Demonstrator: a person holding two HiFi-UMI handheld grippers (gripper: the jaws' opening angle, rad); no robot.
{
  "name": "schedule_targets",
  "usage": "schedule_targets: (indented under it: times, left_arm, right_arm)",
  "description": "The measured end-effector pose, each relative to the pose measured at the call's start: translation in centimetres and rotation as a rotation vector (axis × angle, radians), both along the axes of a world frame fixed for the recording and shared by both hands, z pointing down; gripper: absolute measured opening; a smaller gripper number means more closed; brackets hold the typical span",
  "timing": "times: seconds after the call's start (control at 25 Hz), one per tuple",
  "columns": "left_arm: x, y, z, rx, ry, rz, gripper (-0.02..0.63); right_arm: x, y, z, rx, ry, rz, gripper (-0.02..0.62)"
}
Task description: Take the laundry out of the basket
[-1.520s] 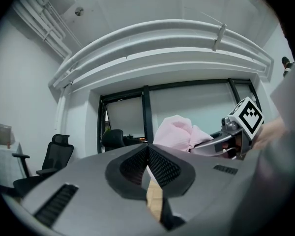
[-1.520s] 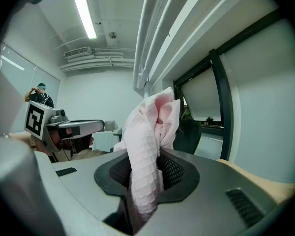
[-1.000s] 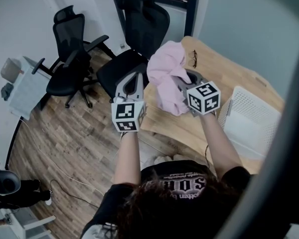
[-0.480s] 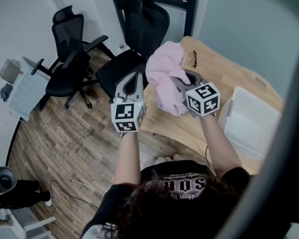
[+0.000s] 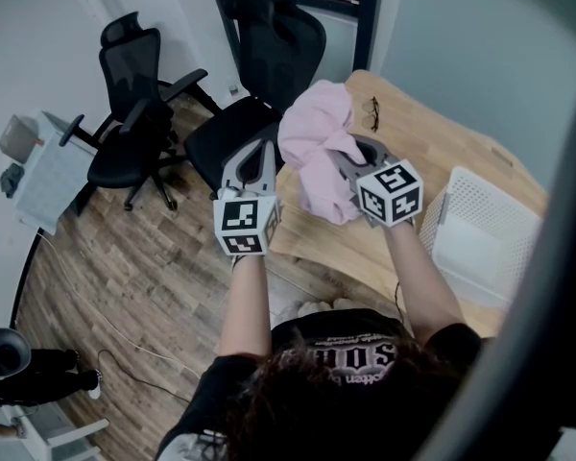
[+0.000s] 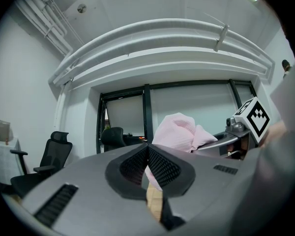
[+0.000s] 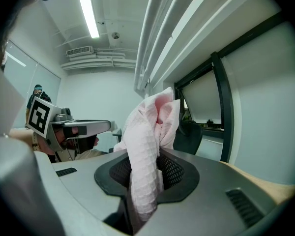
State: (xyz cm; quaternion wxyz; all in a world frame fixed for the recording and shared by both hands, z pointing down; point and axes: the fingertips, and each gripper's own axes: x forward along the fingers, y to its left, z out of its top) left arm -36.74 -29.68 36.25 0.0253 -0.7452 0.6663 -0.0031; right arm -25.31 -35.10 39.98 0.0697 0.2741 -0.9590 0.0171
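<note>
Pink cloth [image 5: 317,142]: bunched waffle-weave laundry piece at the upper centre of the head view, raised above the counter and outside the basket.
Right gripper [image 7: 143,167]: jaws clamped on the pink cloth. 1 thick fold runs between the 2 pads and rises above them at the centre of the right gripper view.
Left gripper [image 6: 148,151]: jaws together, tips touching, nothing clamped. It sits just left of the pink cloth in the head view, and the cloth shows beyond its tips in the left gripper view.
Basket [image 5: 480,209]: white, with a perforated wall, at the right of the head view. It stands on the counter, apart from the cloth.
Counter [image 5: 432,142]: light wood, from the upper centre to the right of the frame, below the cloth and both grippers.
Glasses [image 5: 373,113]: lying on the counter, just right of the cloth's top.
Office chairs [image 5: 134,113]: 2, black, at the upper left and upper centre.
Floor [image 5: 125,257]: wood planks, left half of the frame.
</note>
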Motion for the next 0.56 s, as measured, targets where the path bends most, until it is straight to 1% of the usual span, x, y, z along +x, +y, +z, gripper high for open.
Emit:
schedule_targets:
  times: [0.56]
  left_arm:
    - [-0.32, 0.15, -0.03, 0.0, 0.001, 0.005, 0.002]
  right_arm:
    - [-0.06, 0.24, -0.36, 0.017, 0.006, 0.009, 0.112]
